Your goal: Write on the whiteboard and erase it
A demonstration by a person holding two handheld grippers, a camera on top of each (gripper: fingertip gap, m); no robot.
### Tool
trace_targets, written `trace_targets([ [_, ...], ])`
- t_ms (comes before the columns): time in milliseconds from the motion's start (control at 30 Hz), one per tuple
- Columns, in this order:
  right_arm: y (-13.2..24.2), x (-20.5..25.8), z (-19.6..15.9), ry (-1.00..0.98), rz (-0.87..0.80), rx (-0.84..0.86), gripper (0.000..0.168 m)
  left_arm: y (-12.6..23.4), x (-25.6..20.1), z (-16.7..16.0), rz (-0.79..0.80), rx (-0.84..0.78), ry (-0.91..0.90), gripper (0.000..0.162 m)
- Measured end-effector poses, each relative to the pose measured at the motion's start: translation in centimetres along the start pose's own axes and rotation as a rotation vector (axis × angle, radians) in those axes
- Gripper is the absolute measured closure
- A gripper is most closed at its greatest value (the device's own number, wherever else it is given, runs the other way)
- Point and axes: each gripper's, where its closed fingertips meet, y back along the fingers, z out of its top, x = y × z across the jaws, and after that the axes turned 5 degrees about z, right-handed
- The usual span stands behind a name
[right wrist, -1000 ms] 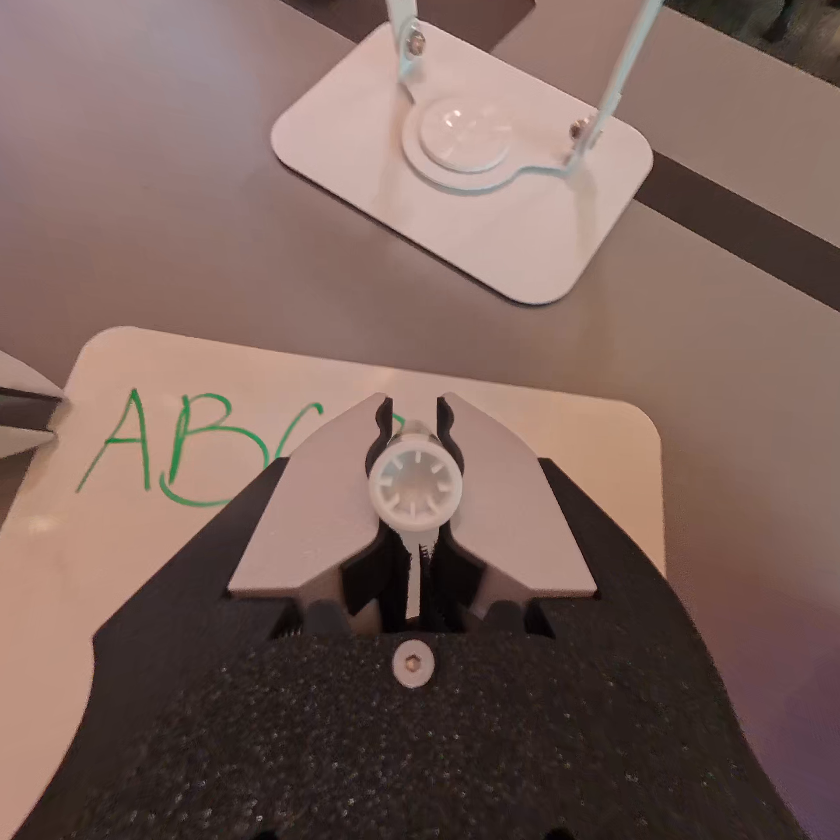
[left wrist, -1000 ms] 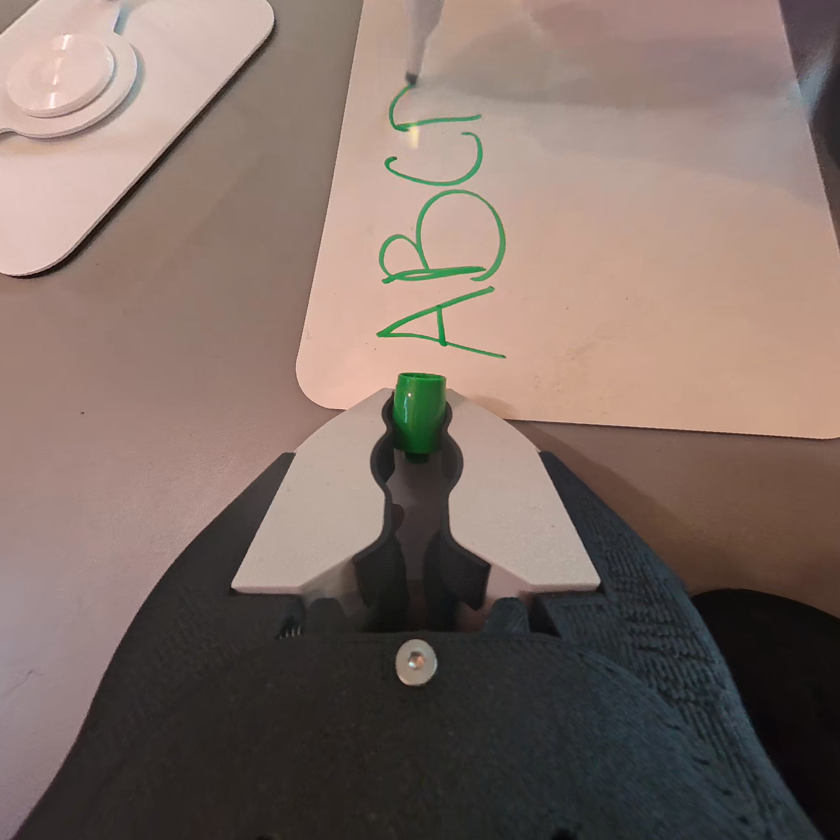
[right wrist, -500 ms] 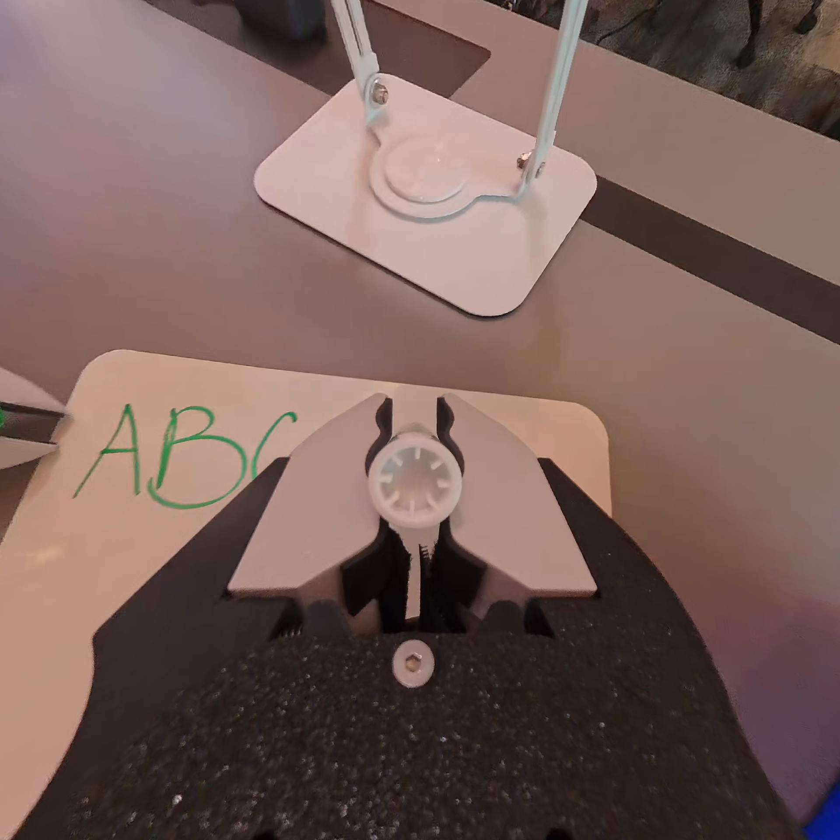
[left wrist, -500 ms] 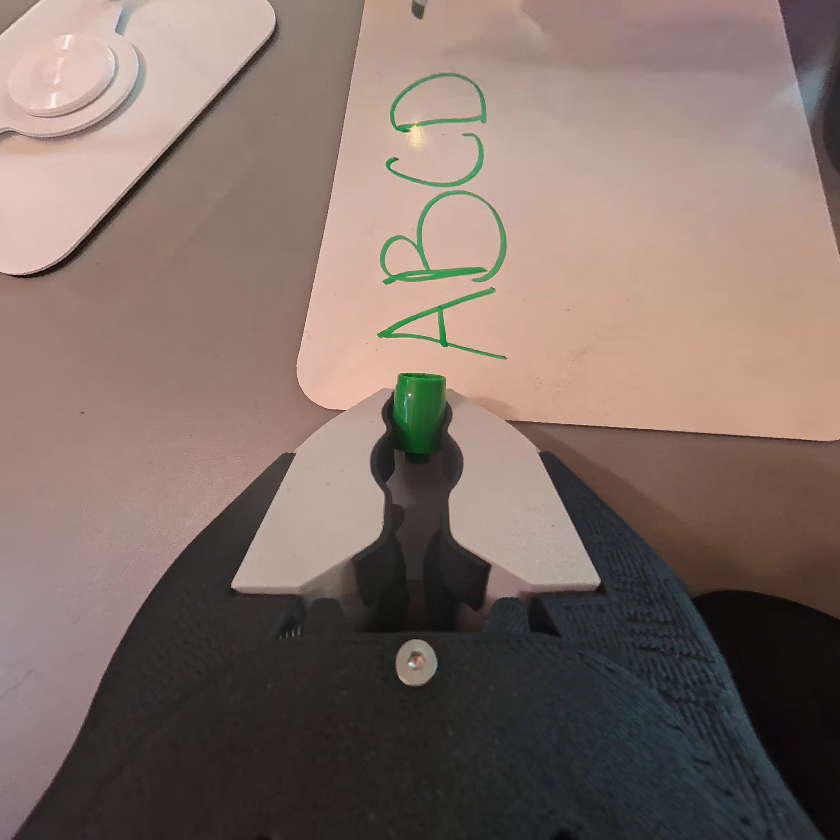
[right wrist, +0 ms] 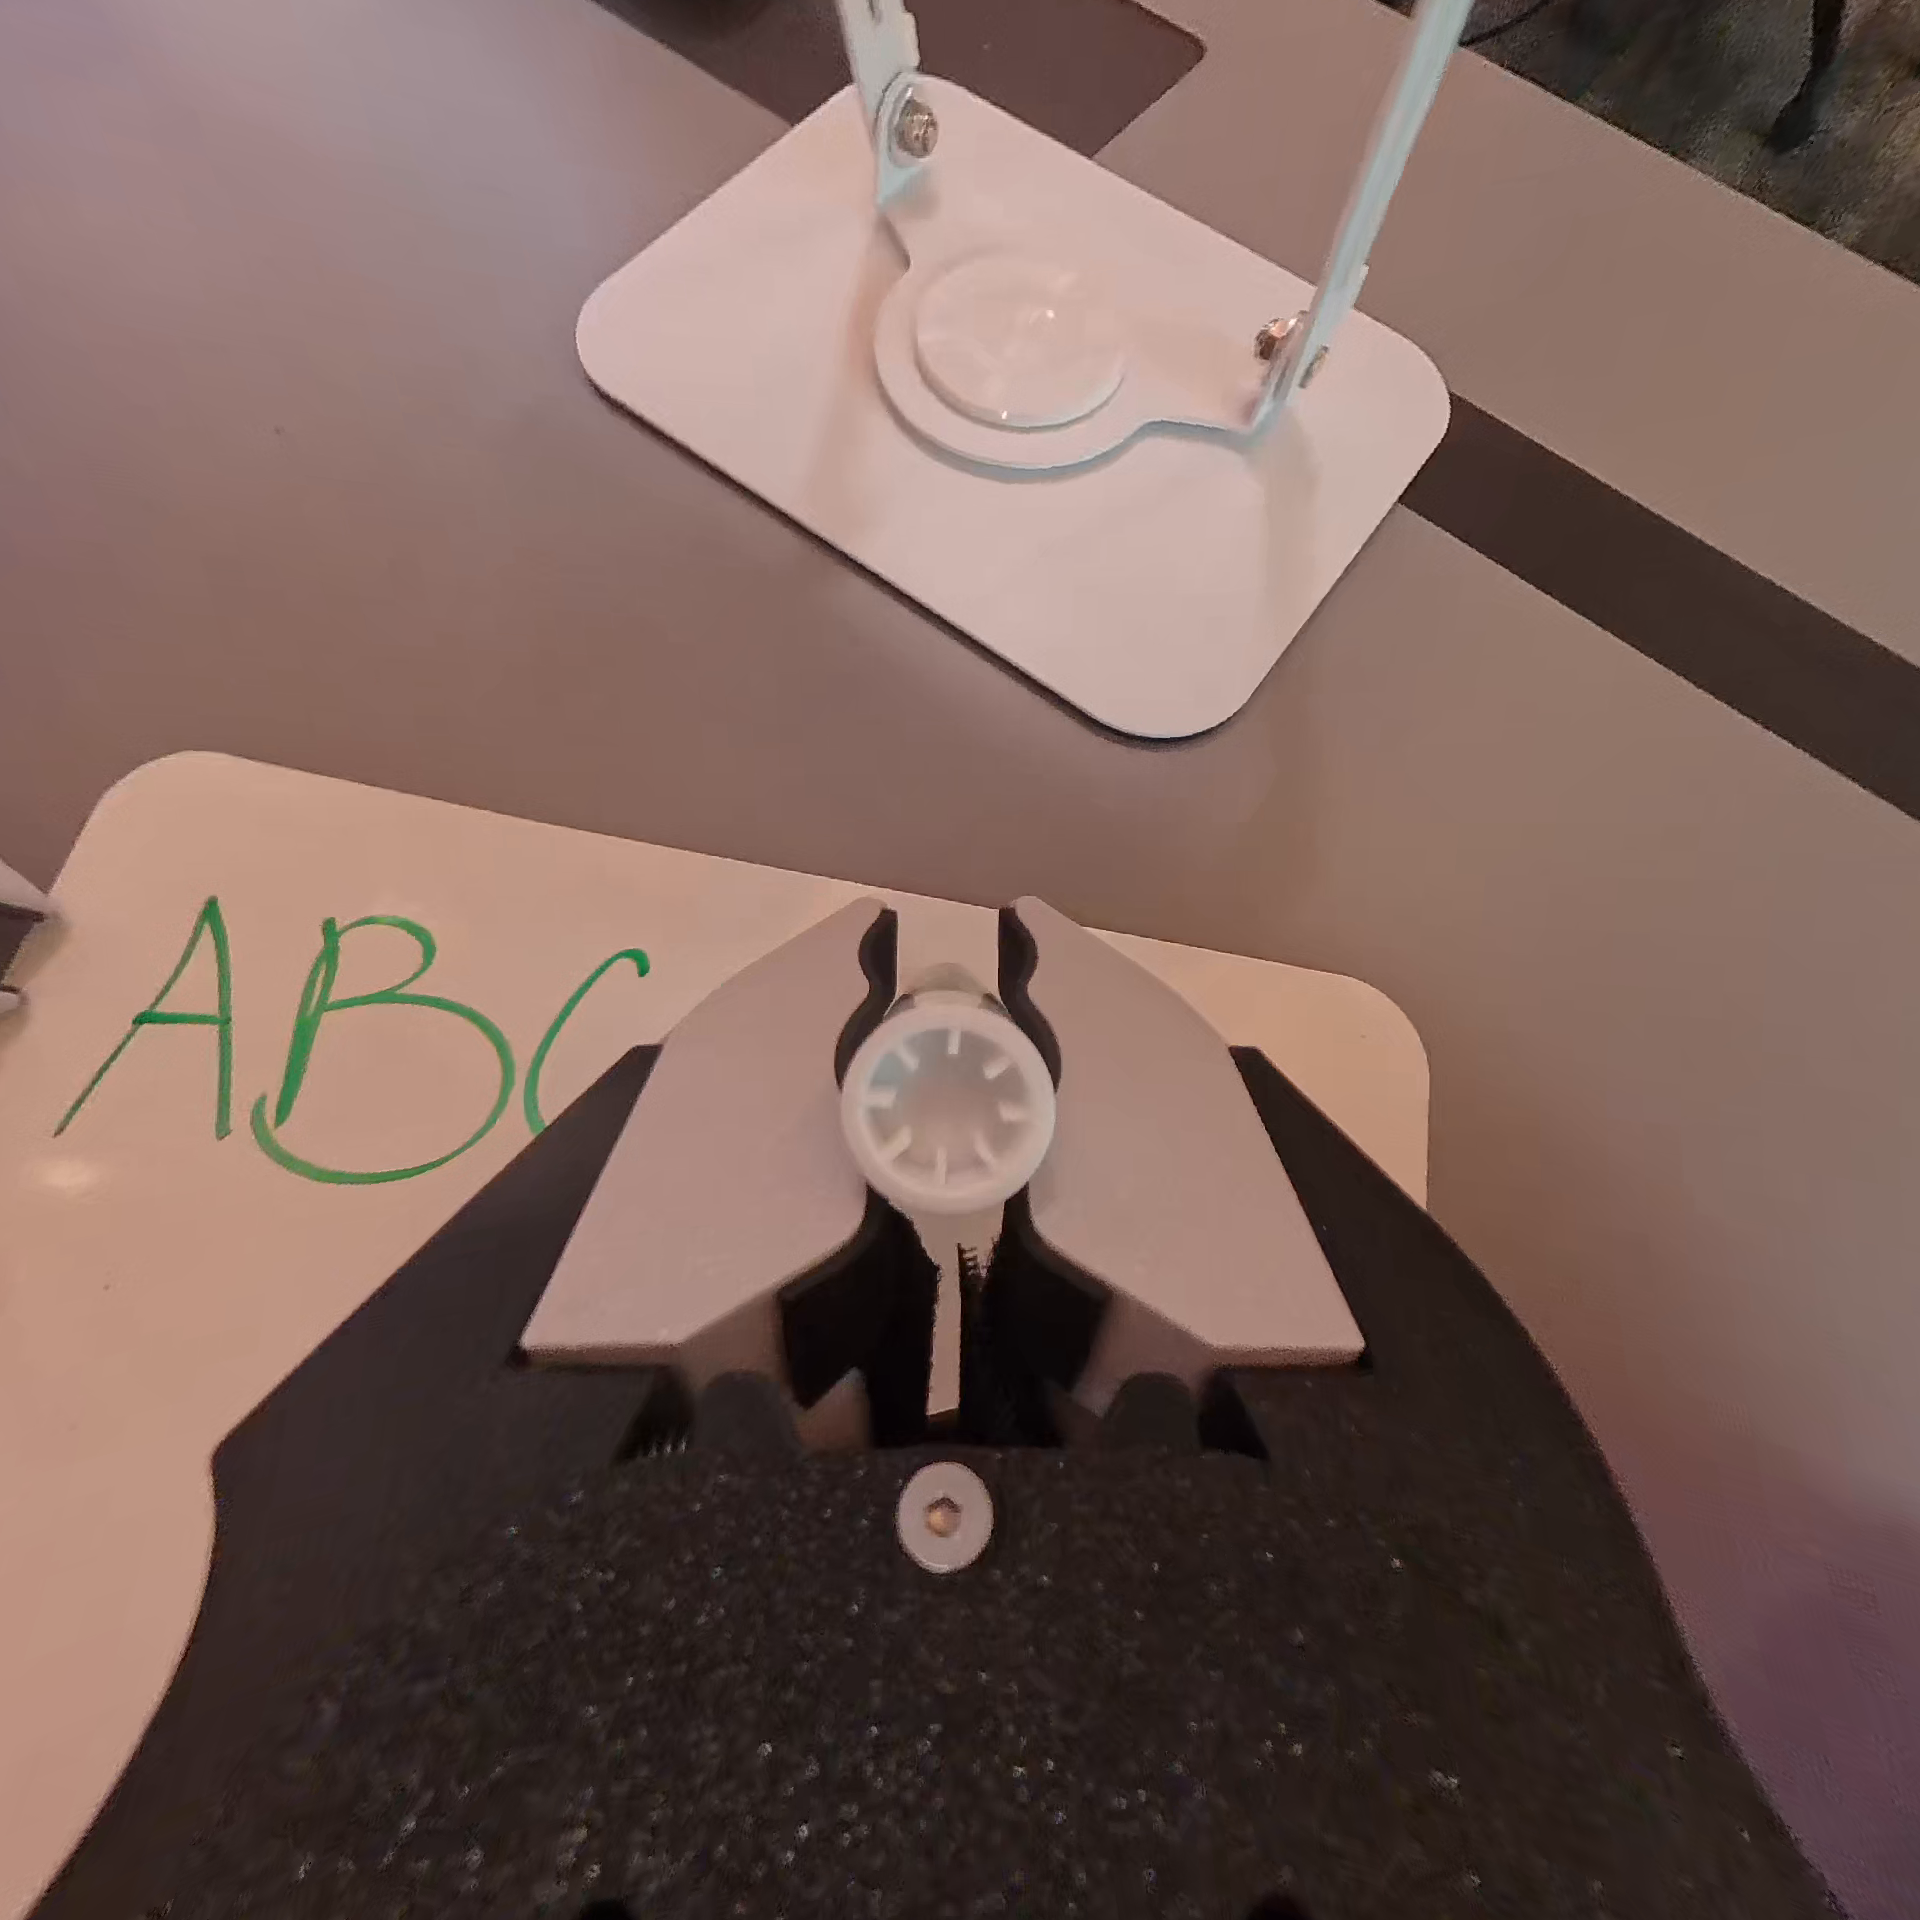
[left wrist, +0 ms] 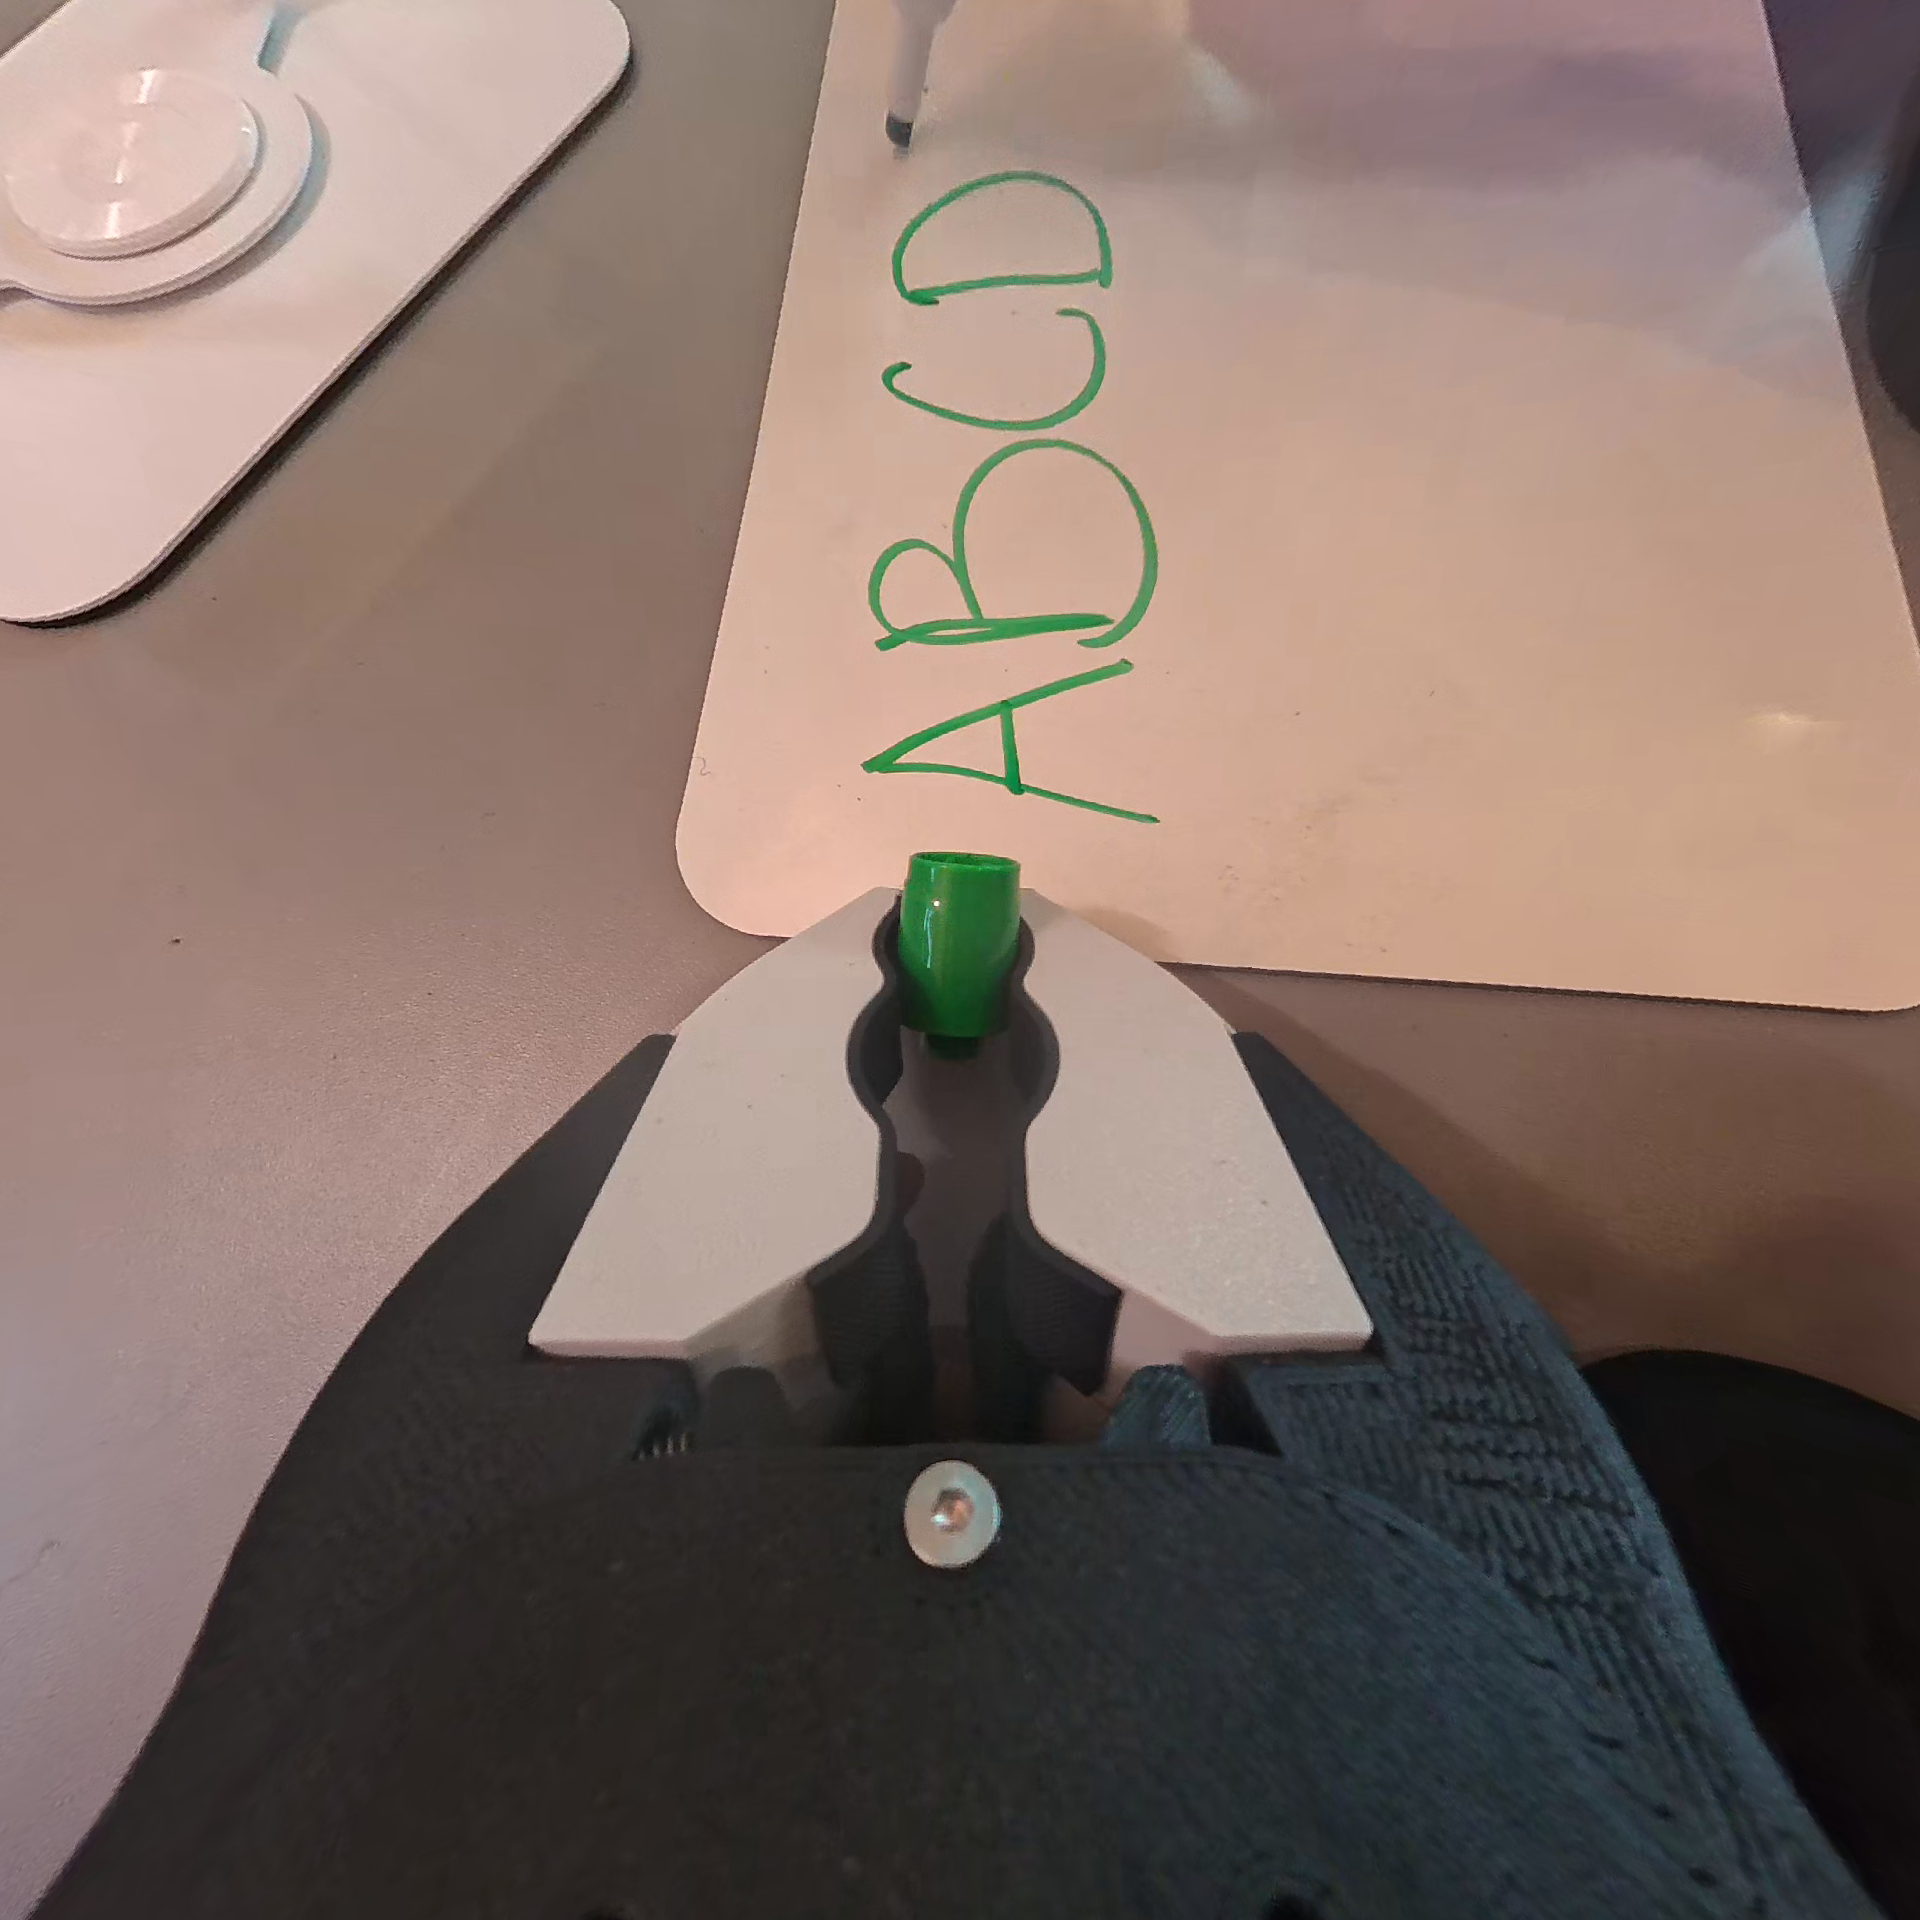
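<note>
L claw: closed on green marker cap, held in the notch between the grey fingers, open end pointing away. Claw sits at near edge of the whiteboard, low over the bench.

R claw: clamped on white marker, barrel end-on to camera, hollow ribbed rear end showing. In left wrist view the marker's tip shows at far end of board, dark nib just beyond the last letter; cannot tell whether touching or just above.

Surface: bench is matte grey-brown, a darker strip running across far right. Cut-out or dark panel at far edge, partly out of frame. Beyond the bench, far right corner, a patch of floor or carpet, blurry.

Whiteboard: flat on bench, white, rounded corners, glossy w/ soft reflections, faint smudges near R side. One row of green handwritten letters along its L portion, strokes clean, unerased.

Other: white stand base, flat rounded plate w/ round disc and two thin white struts bolted on, lies far of the board, apart from it.
</note>
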Motion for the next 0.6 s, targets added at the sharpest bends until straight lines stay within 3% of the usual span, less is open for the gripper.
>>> trace_targets([
  [300, 3.0, 0.9, -2.9, -0.037, 0.024, 0.134, 0.149, 0.0, 0.0, 0.0, 0.000, 0.000, 0.001, 0.146],
  [433, 3.3, -1.0, -3.1, -0.043, -0.055, 0.130, 0.149, 0.0, 0.0, 0.0, 0.003, -0.001, -0.001, 0.146],
  [600, 2.7, -0.7, -1.2, -0.047, -0.022, 0.030, 0.149, 0.1, 0.0, 0.0, -0.001, -0.001, 0.005, 0.146],
])
